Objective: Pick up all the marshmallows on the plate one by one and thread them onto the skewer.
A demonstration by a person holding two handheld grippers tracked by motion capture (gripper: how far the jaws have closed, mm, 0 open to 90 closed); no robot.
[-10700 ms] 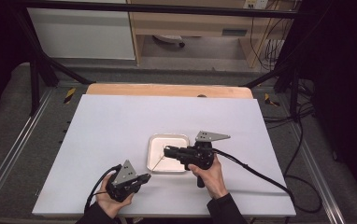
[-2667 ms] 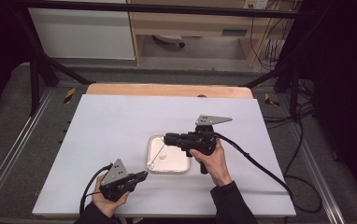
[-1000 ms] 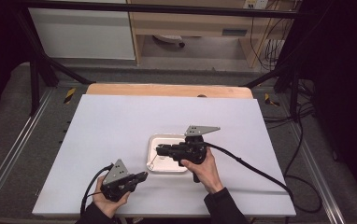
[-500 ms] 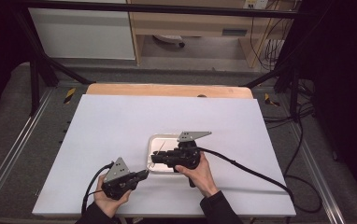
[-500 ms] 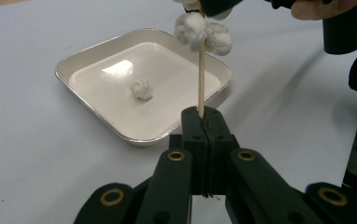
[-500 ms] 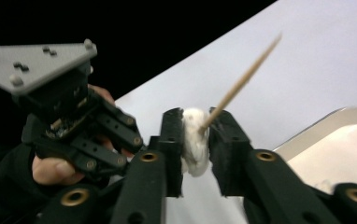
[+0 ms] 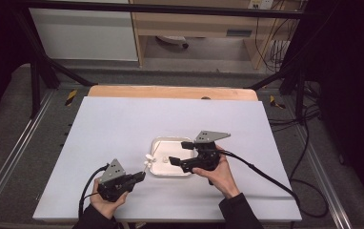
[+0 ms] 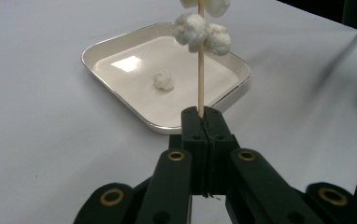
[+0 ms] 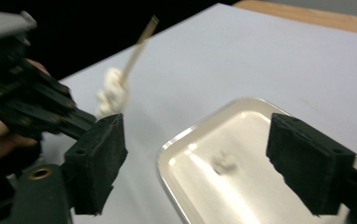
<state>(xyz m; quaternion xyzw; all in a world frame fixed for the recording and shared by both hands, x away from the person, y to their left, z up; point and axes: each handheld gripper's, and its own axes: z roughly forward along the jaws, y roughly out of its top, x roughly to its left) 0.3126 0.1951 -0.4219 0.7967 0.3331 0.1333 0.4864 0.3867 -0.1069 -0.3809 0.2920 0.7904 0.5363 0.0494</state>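
Observation:
My left gripper [image 7: 140,176] [image 8: 203,119] is shut on a thin wooden skewer [image 8: 200,65] that points up and away, with white marshmallow pieces [image 8: 202,32] threaded on it. The skewer [image 9: 132,58] and its white pieces [image 9: 111,93] also appear blurred in the right gripper view. A white square tray [image 7: 157,171] [image 8: 116,44] [image 9: 176,144] lies mid-table with one loose marshmallow [image 8: 163,80] [image 9: 224,162] in it. My right gripper [image 7: 180,152] [image 9: 200,161] hangs open over the tray, its jaws wide apart and the loose marshmallow between and below them.
The white table top [image 7: 123,119] has a wooden strip [image 7: 170,92] along its far edge. Black cables [image 7: 266,174] trail from both grippers. Metal rails [image 7: 8,157] flank the table, and shelving stands beyond it.
My right gripper swung away from the tray, then came back left and lower over it, jaws open. The left gripper with the skewer stayed near the tray's front left corner.

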